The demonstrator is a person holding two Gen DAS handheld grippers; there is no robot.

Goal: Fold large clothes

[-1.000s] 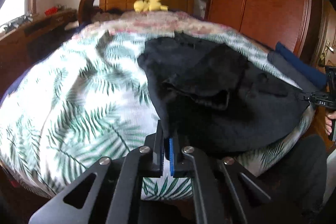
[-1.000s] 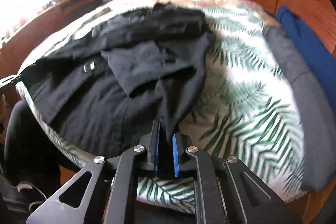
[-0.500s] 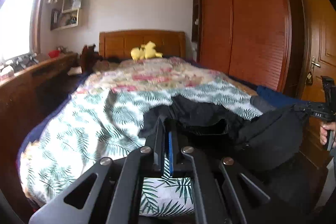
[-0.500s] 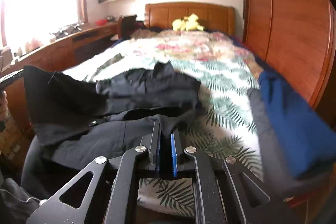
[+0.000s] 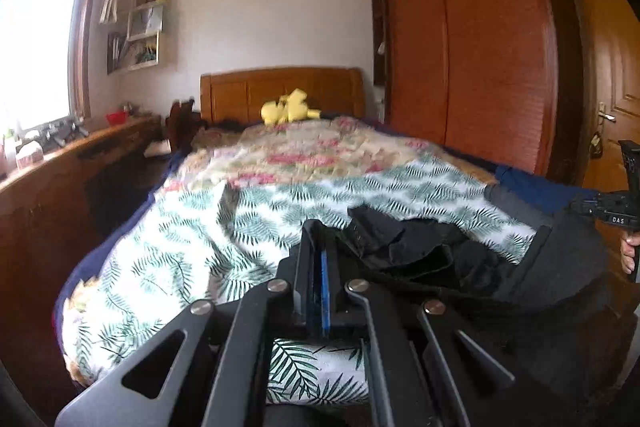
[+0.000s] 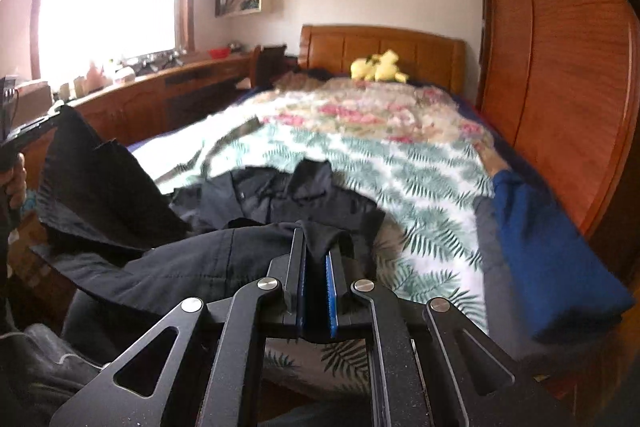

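Lifting the near hem of the black garment [image 6: 224,267] off the bed [image 5: 280,195] — that is the step I am judging to be in hand, the start of a fold toward the far end. Most of the garment is still lying crumpled on the fern-print cover at the near end, collar side bunched toward the middle.

Left gripper [image 5: 318,291]: jaws are sitting fully together, and from the right view it is pinching the left corner of the cloth, which is hanging from it as a raised flap [image 6: 100,183].
Right gripper [image 6: 318,291]: jaws are nearly together, clamping a fold of black fabric between the blue pads.

Next move, as I am reading it: carrying both corners level and forward over the body of the garment, keeping the hem taut so it is laying down flat instead of dragging the bunched middle.

Against the frames a second ago: both cameras are now looking across the room rather than down at the cover, both corners are raised clear of the bed, and grips are unchanged.
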